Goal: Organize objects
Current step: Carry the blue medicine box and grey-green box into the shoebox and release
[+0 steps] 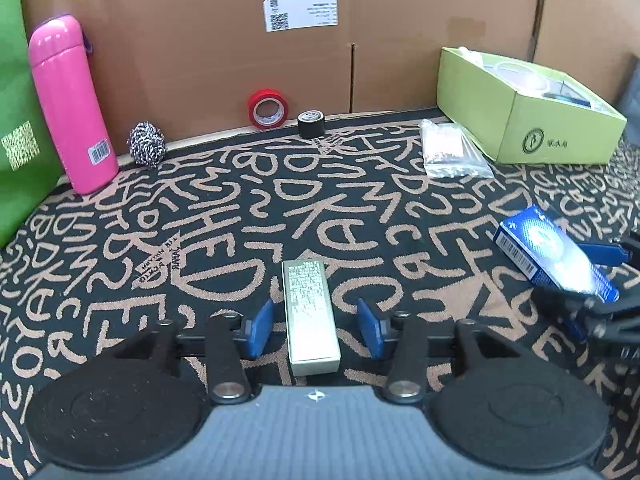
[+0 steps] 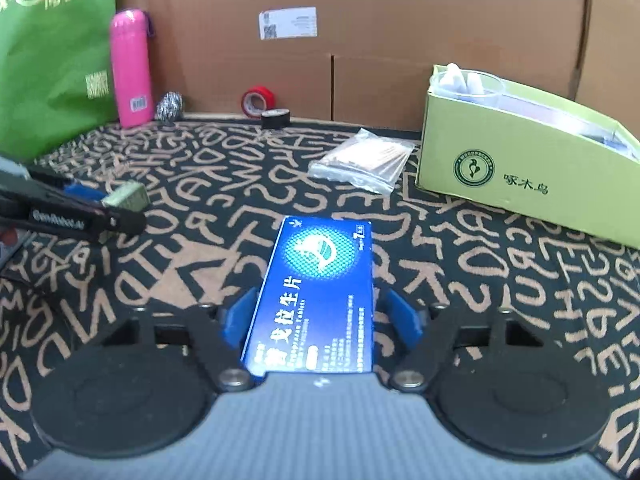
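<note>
In the left wrist view my left gripper (image 1: 316,326) is open, its blue pads on either side of a narrow silver box (image 1: 310,316) lying on the patterned cloth, with gaps on both sides. In the right wrist view my right gripper (image 2: 320,316) holds a blue medicine box (image 2: 318,292); the left pad touches it and the right pad is close to its edge. The same blue box (image 1: 554,254) shows at right in the left wrist view, tilted above the cloth. The silver box (image 2: 127,196) and left gripper show at far left in the right wrist view.
An open light-green carton (image 1: 528,108) holding items stands at the back right, a clear bag of small sticks (image 1: 450,148) beside it. Pink bottle (image 1: 70,104), steel scourer (image 1: 146,144), red tape roll (image 1: 268,108) and black tape roll (image 1: 311,123) line the cardboard wall. A green bag (image 2: 52,52) stands left.
</note>
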Tool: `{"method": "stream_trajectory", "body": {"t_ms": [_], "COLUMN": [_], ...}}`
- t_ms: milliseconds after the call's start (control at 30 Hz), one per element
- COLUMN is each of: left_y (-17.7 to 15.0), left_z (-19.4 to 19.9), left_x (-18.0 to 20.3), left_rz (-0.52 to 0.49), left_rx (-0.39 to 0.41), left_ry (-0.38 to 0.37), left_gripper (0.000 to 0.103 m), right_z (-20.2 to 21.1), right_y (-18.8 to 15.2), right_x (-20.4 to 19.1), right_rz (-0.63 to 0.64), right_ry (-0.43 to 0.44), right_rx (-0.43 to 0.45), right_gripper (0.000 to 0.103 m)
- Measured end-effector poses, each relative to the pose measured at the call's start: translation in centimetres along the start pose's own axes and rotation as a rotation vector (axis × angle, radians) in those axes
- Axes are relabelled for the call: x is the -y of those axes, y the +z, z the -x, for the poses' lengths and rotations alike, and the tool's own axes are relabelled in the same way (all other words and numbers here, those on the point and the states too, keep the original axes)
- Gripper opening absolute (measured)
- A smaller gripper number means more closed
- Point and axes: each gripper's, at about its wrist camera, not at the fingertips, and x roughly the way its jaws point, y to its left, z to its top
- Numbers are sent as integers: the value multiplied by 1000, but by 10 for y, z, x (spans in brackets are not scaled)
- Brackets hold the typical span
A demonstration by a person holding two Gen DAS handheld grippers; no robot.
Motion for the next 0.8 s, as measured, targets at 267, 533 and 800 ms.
{"method": "stream_trajectory", "body": {"t_ms": [267,533,800], "left_y": [19,94,171], "left_z": [9,39,16], "left_x": [29,89,171], "left_rz": [-28,-52,-56], "left_rx": [4,183,281], "left_ry": [-120,-295,-366], "left_gripper": [24,24,24], "right_z": [32,98,75], "right_y": [-1,37,76], "right_x": [22,98,174], "right_rz": [-96,-245,-261], "right_ry": [39,-62,-293], "right_rx": [130,416,428], "right_gripper": [55,55,55]}}
